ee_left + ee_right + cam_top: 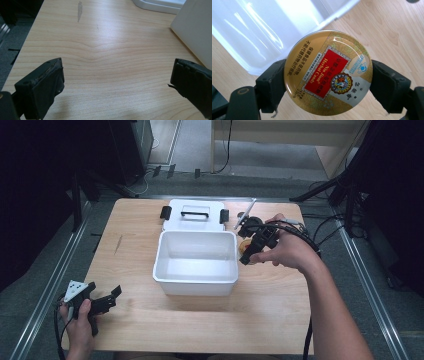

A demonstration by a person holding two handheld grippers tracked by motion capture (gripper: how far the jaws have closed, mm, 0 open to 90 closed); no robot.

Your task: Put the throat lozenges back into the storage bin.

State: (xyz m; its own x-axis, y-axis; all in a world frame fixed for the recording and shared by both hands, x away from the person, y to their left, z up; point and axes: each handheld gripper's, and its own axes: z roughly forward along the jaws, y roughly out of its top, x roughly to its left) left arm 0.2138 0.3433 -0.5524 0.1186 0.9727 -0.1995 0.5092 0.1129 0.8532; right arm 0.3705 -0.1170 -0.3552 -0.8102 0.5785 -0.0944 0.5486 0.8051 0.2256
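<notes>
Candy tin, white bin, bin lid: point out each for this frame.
candy tin (328, 72): right gripper view, red label on its gold top.
white bin (195, 287): high view, its front wall.
bin lid (195, 222): high view, white top below the black handle.

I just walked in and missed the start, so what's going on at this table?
A person works with a gripper in each hand. The right gripper is shut on a round gold candy tin, holding it by its sides just to the right of an open white bin. The bin looks empty, and its lid lies flat behind it. The left gripper is open and holds nothing, near the table's front left corner.
</notes>
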